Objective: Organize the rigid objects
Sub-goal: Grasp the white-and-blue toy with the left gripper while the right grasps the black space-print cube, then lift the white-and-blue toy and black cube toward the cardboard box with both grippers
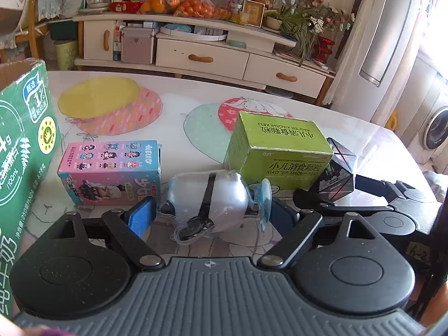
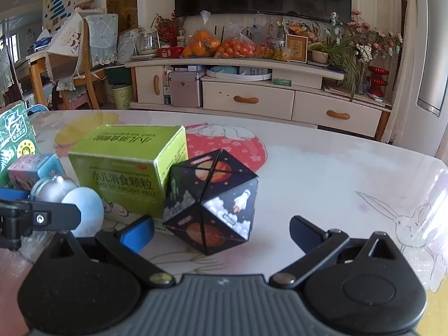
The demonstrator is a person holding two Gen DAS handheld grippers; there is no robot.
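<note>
- While both grippers are hovering low over the table (image 1: 280, 103), the step in hand looks like the approach before a first grasp; nothing is being carried yet.
- Left gripper (image 1: 215, 215) is sitting with its jaws spread apart around a clear-wrapped white device (image 1: 207, 196), blue pads flanking it at 9 and 3 o'clock; contact is hard to judge through the wrap, probably not squeezing yet.
- Right gripper (image 2: 221, 229) is also gaping wide, fingers on either side of the black space-print cube (image 2: 212, 201), which is resting on the table just beyond the fingertips, at 12 o'clock.
- Green medicine box (image 1: 277, 151) is standing directly behind the cube and touching or nearly touching it, at 11 o'clock from the right gripper.
- Pink-blue figure box (image 1: 112, 170) is lying at 10 o'clock of the left gripper; big green milk carton (image 1: 25, 145) is looming at 9 o'clock.
- Next move is calling for pushing the right gripper forward so the pads bracket flat cube faces, then closing; the angled faces may be slipping otherwise.
</note>
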